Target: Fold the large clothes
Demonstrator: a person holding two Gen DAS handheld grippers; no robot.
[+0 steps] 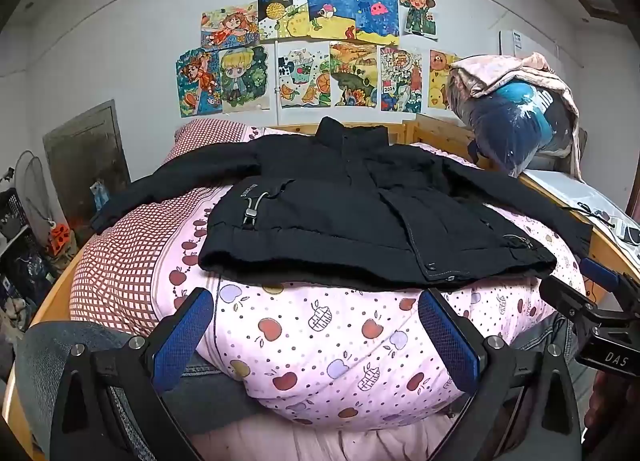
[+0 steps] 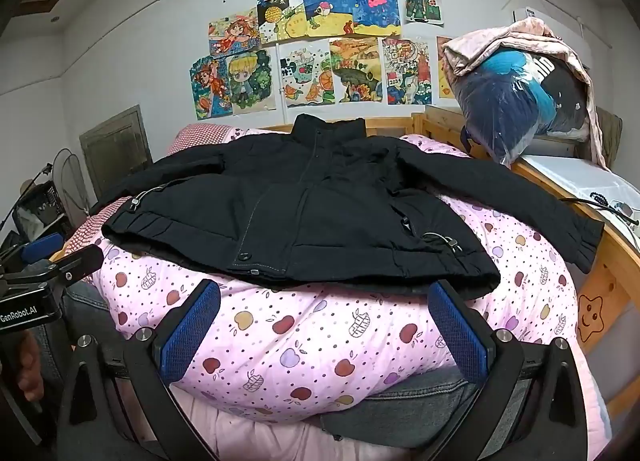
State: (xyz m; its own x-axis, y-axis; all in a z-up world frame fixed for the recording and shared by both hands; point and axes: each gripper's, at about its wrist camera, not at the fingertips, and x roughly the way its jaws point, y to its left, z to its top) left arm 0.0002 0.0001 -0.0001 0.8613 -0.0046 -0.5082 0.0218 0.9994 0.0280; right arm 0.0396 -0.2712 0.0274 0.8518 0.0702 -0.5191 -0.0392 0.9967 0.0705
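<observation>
Black jacket (image 1: 352, 213) lying spread, front up, on the apple-print quilt (image 1: 320, 341).

Both grippers are hovering at 6 o'clock short of the hem, left gripper (image 1: 316, 337) and right gripper (image 2: 326, 331) gaping, holding nothing; the collar is pointing toward 12, sleeves probably draping off both quilt edges.

I see a wooden bed (image 1: 438, 129) filling the middle of both views. On it lies a thick pink quilt with apple print (image 1: 320, 341), bulging in the lower centre. A black jacket (image 1: 352, 205) lies spread flat on top of the quilt, collar toward the headboard, sleeves stretched out to both sides. A red checked pillow (image 1: 212, 133) sits at upper left.
</observation>
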